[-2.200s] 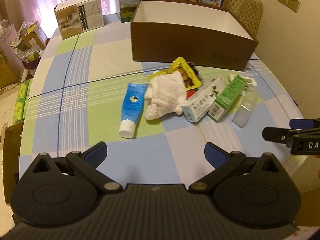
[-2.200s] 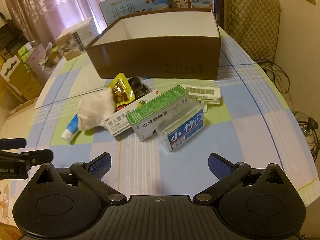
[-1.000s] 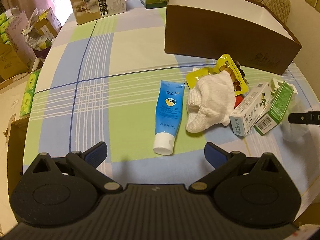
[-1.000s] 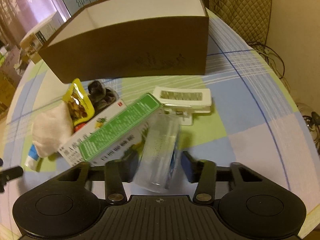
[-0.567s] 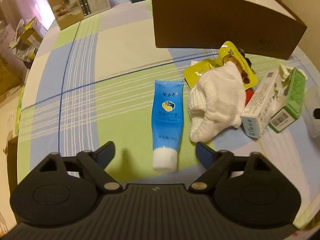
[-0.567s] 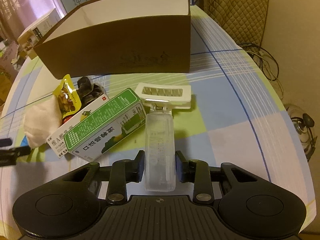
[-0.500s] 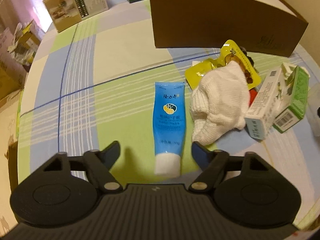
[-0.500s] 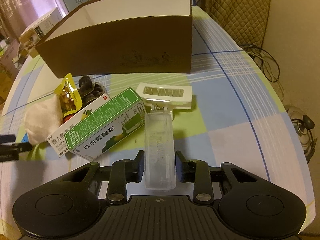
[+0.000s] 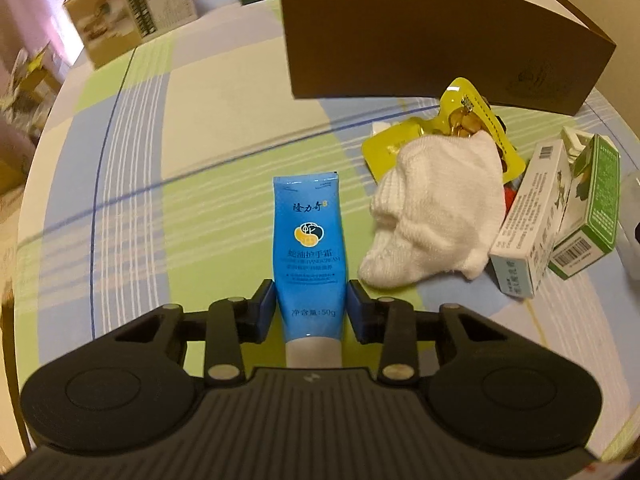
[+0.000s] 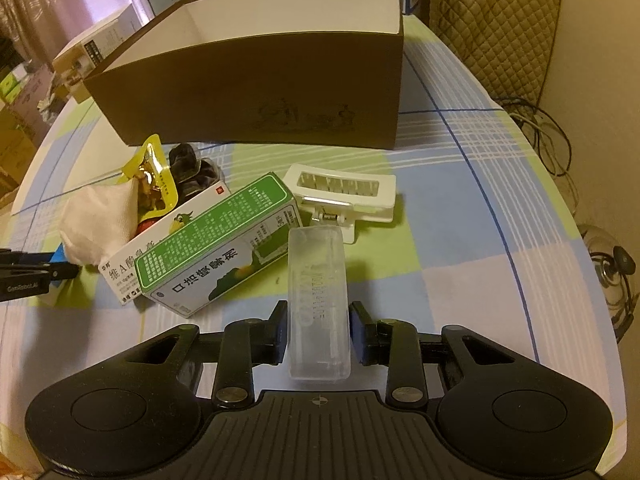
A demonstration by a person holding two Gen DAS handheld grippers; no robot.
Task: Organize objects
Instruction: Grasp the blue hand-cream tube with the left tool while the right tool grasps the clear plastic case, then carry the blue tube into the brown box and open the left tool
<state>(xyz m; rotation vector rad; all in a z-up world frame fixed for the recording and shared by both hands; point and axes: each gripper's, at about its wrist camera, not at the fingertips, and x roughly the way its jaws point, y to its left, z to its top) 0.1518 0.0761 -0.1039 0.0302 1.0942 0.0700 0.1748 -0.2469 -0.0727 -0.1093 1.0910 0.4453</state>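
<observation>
A blue hand-cream tube lies on the checked tablecloth, its white cap toward me. My left gripper straddles its lower end, jaws closing, blue pads against both sides of the tube. My right gripper is shut on a clear plastic case that points away from me. Behind both stands the open brown cardboard box, white inside.
Between the grippers lie a white cloth, a yellow snack pouch, a white medicine box, a green medicine box and a white clip. Cartons stand at the table's back. A padded chair is at the far right.
My left gripper came down over the blue tube and its jaws went from wide open to closed around it. The right gripper kept its hold on the clear case.
</observation>
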